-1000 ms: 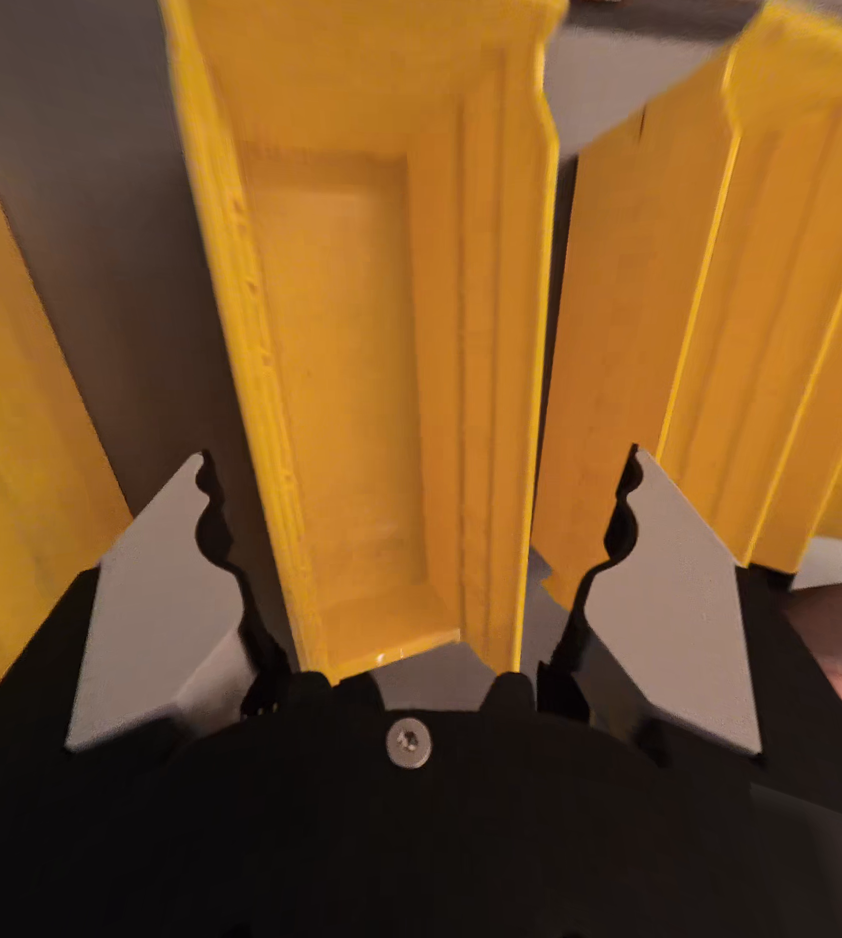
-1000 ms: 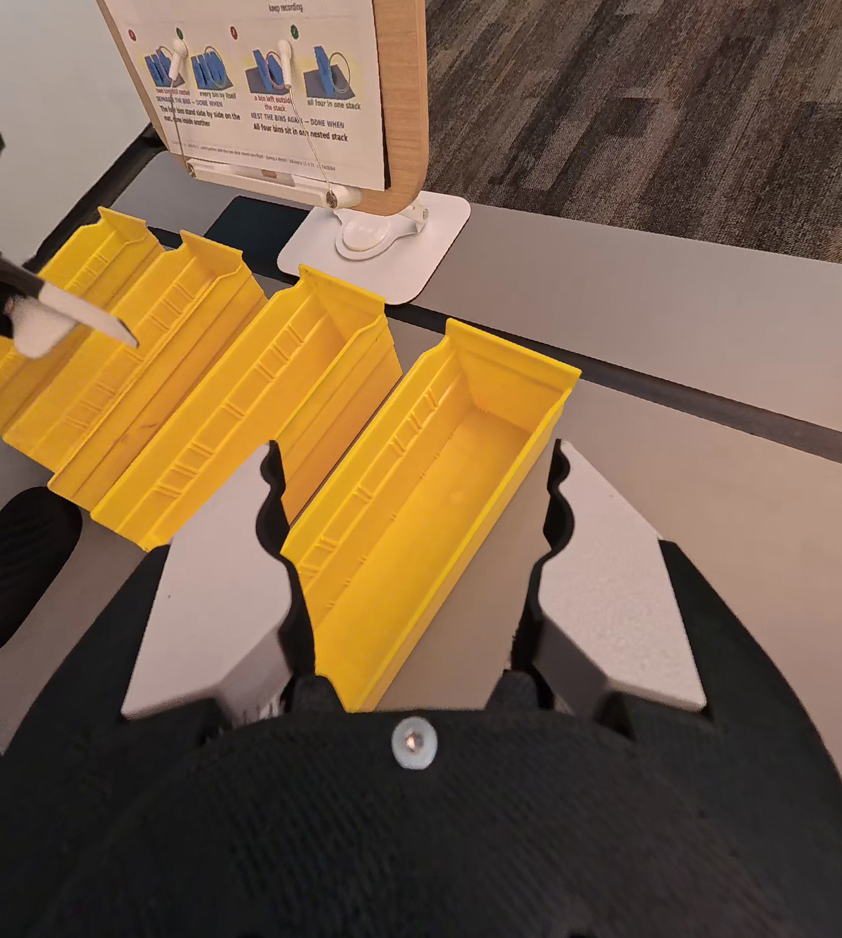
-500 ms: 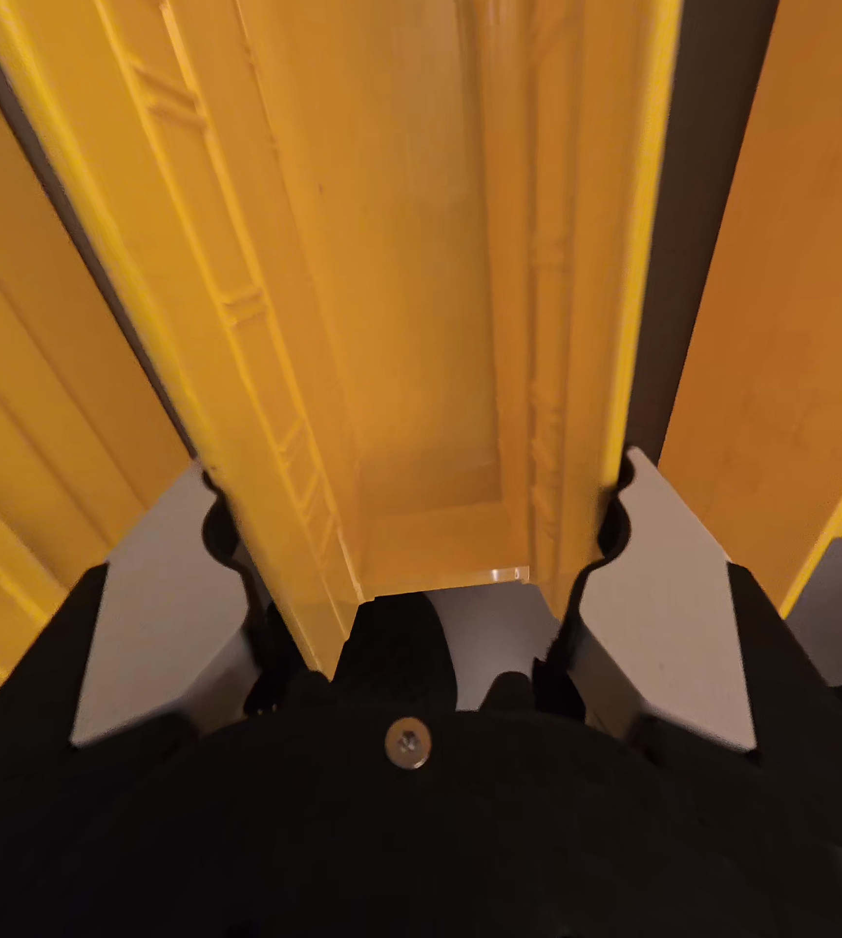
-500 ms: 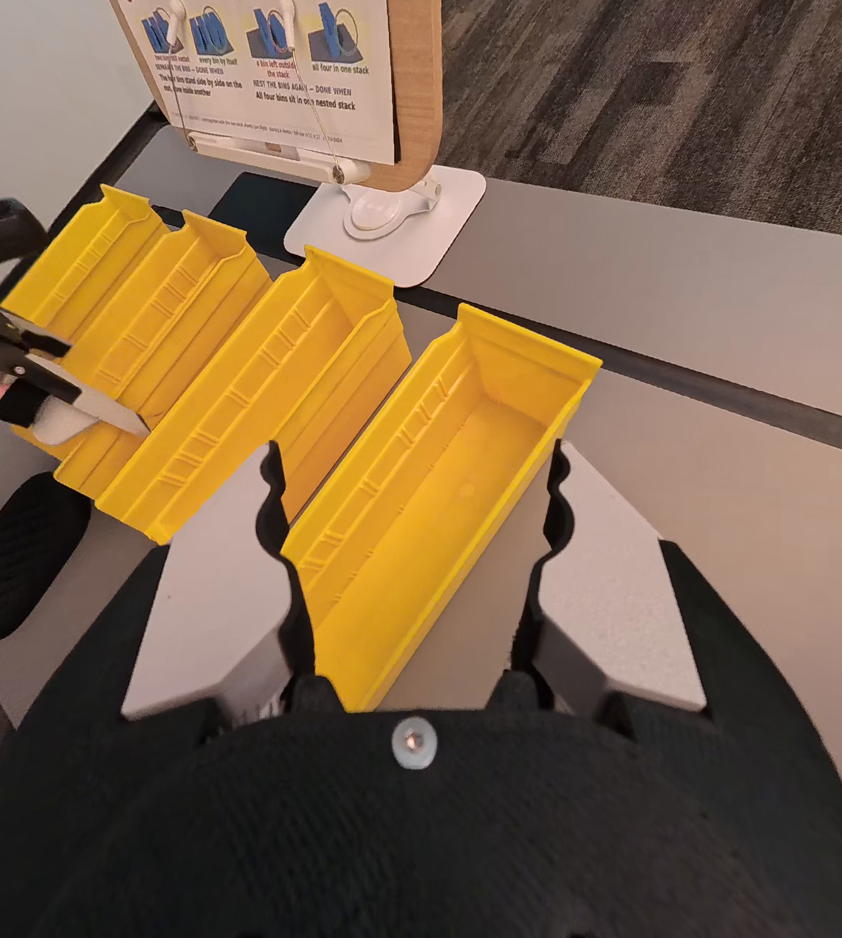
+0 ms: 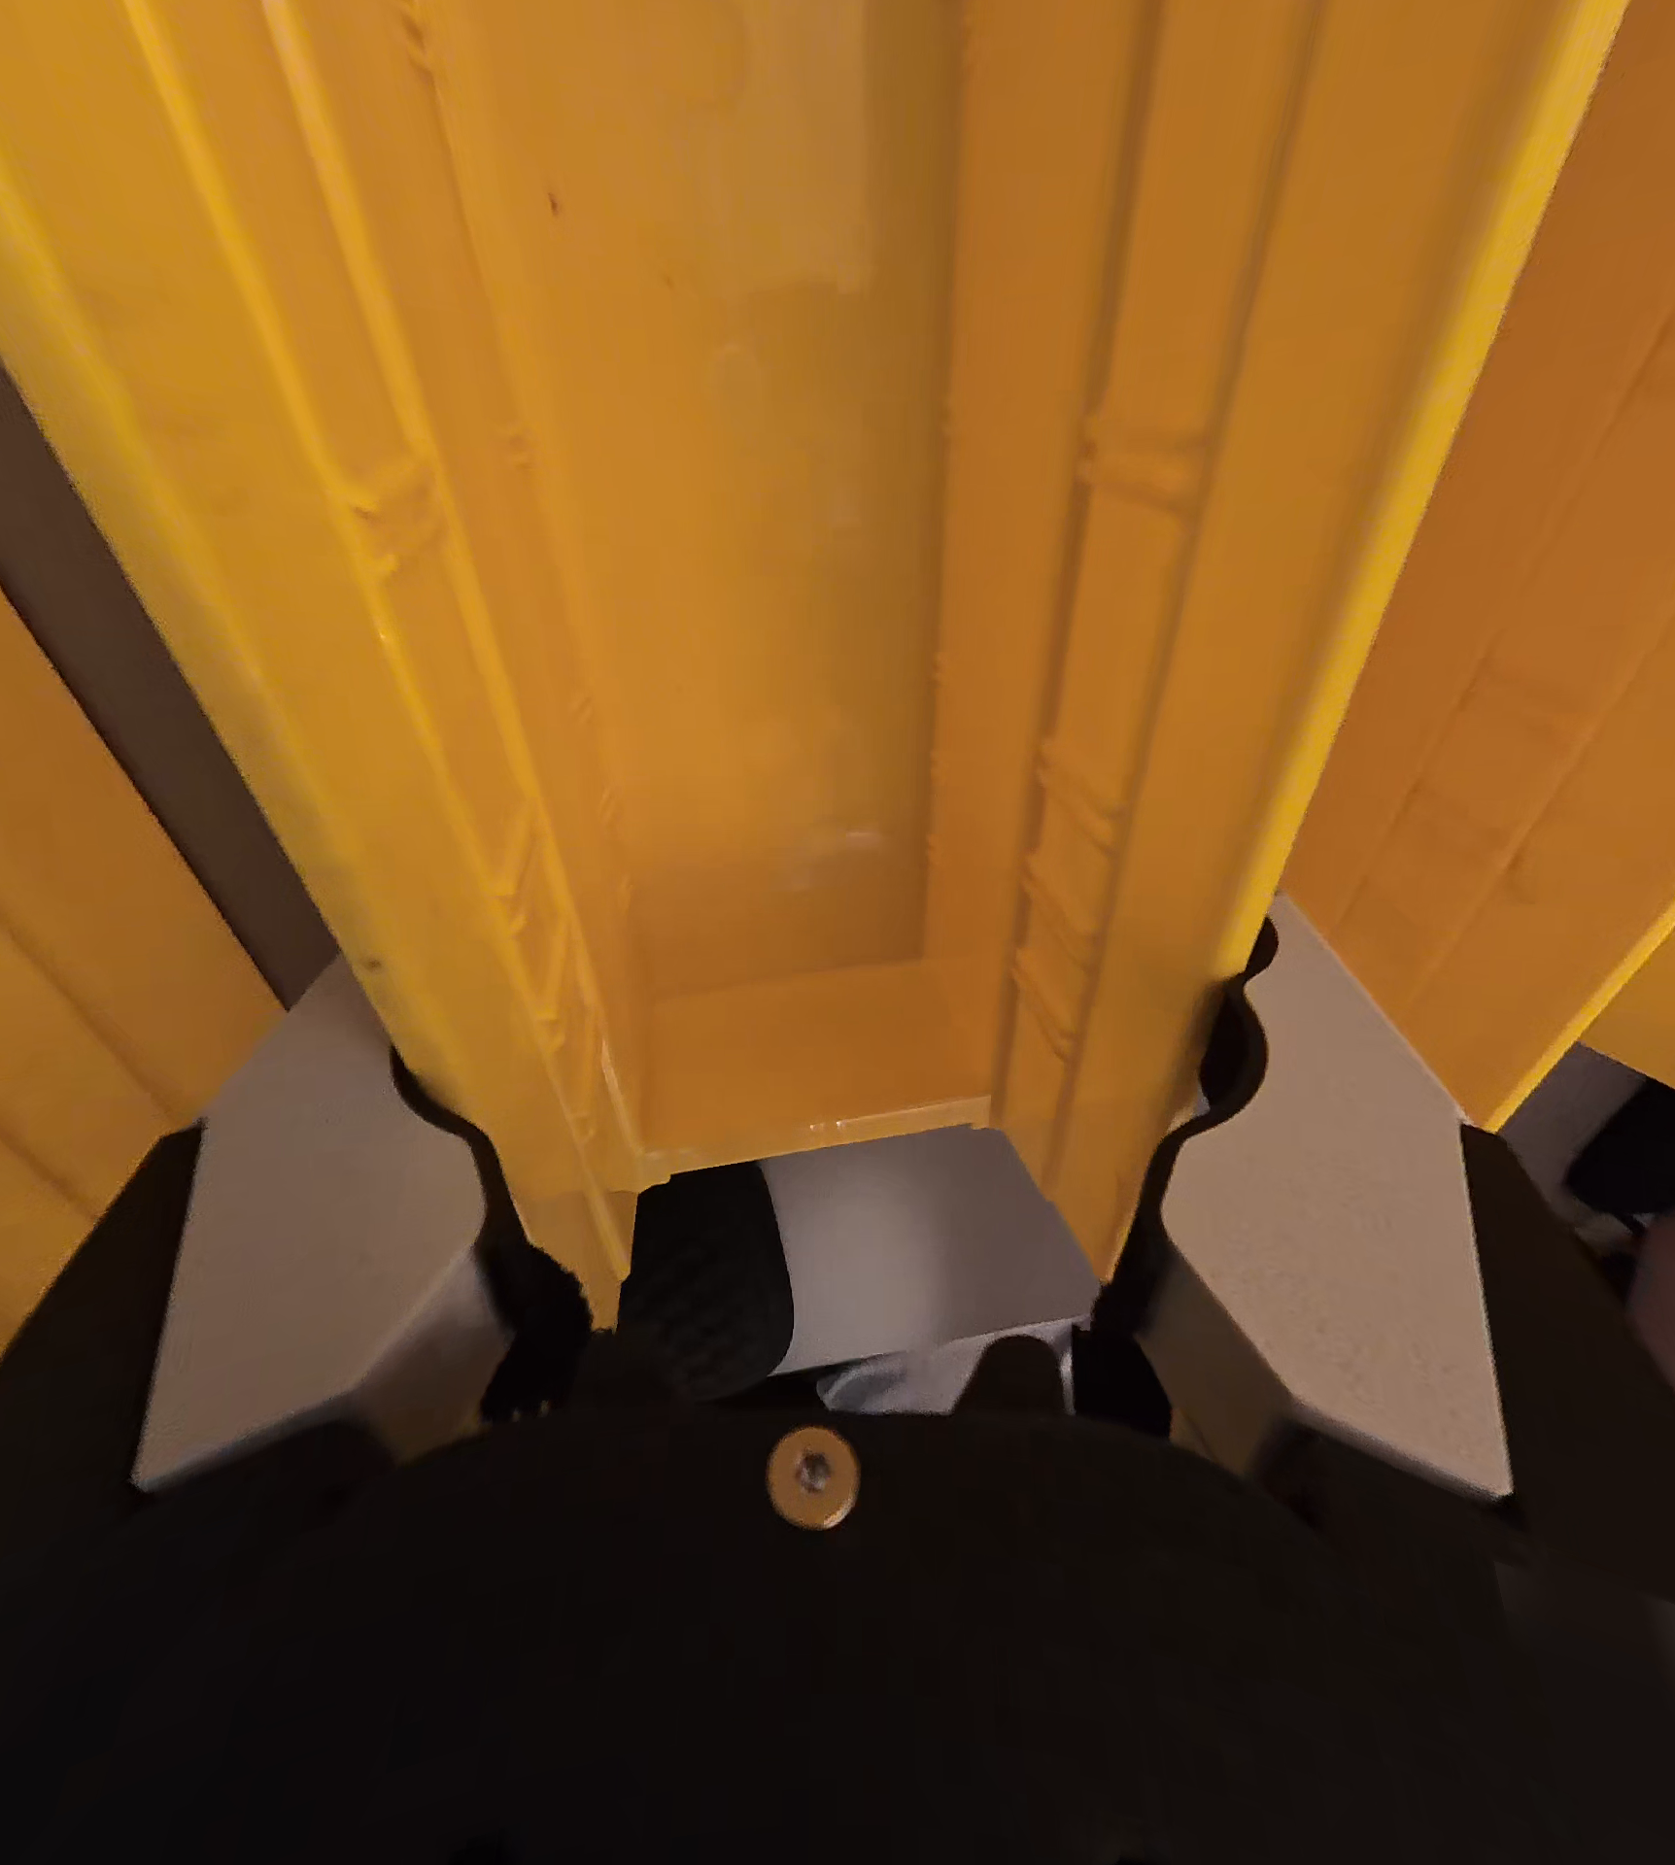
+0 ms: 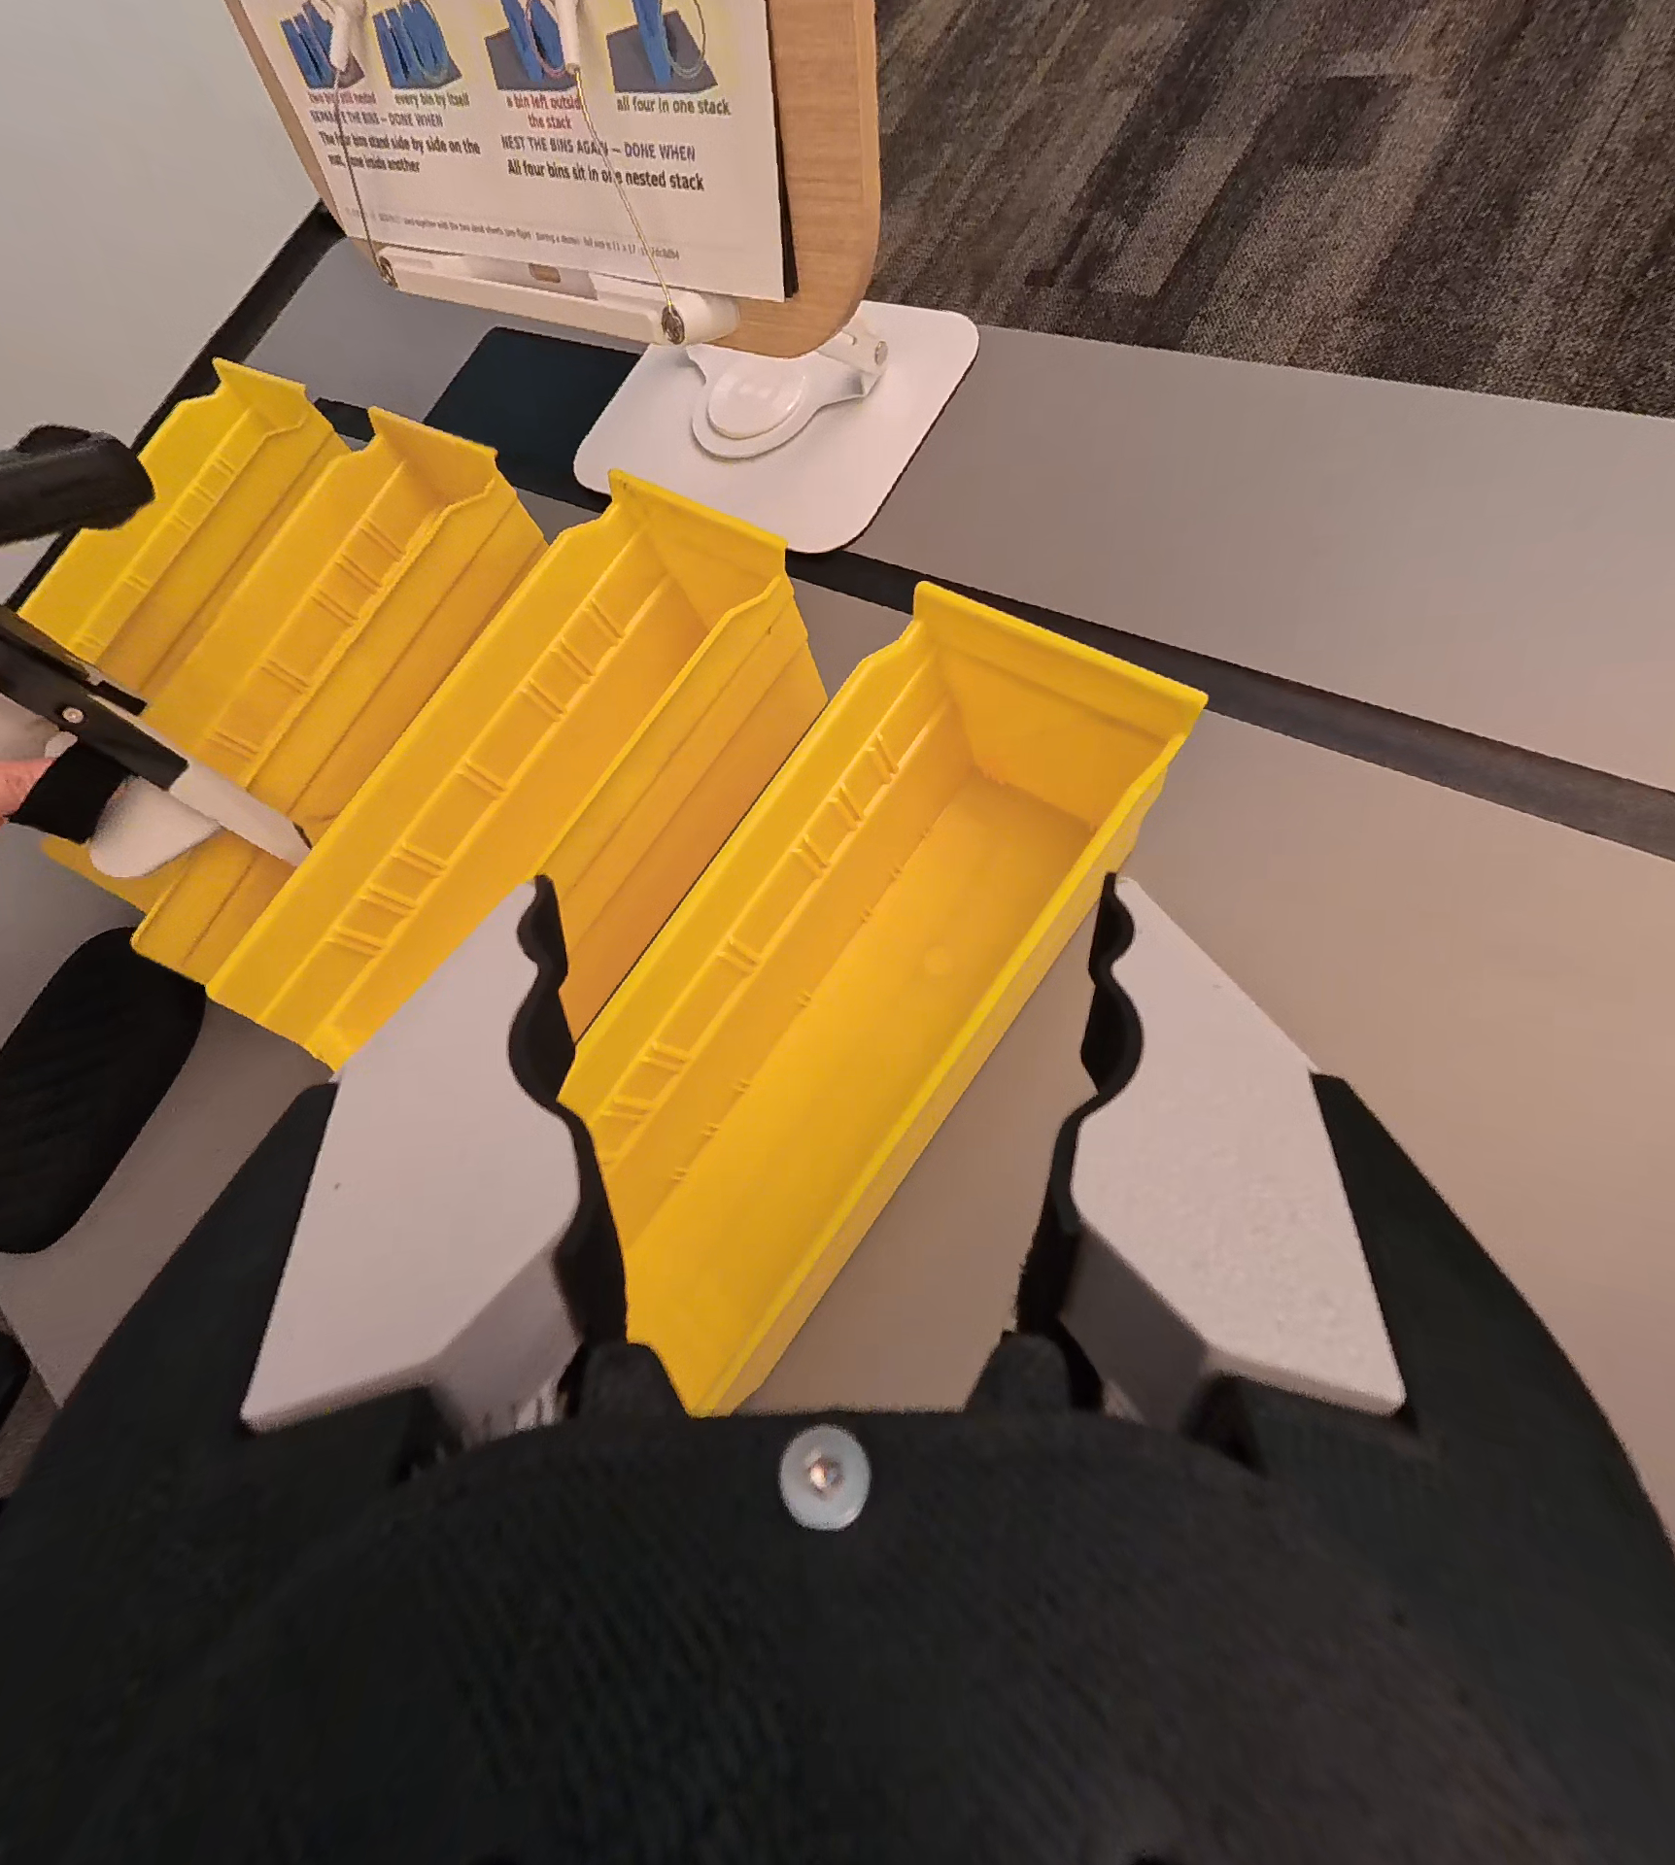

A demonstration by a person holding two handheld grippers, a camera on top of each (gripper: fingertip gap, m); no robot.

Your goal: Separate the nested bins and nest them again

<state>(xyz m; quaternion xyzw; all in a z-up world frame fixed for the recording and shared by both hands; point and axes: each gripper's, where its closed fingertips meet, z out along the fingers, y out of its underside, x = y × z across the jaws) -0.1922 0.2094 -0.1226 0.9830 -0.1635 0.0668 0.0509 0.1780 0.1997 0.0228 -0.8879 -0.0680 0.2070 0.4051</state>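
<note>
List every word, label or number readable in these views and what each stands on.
Instruction sheet on the wooden board: several printed lines under blue pictures, legible, but I do not reproduce their wording.
Fine print line along the sheet's lower edge: too small to read.
Yellow bins: no writing visible in either view.

Ahead of the claw and to its left we see 1 instruction board (image 6: 551, 141) with a wooden back, standing on a white base plate (image 6: 783, 434) on the grey table (image 6: 1419, 565). Down at the claw's left lies a black oval pad (image 6: 71, 1090). Beyond the table runs dark patterned carpet (image 6: 1318, 151).
</note>
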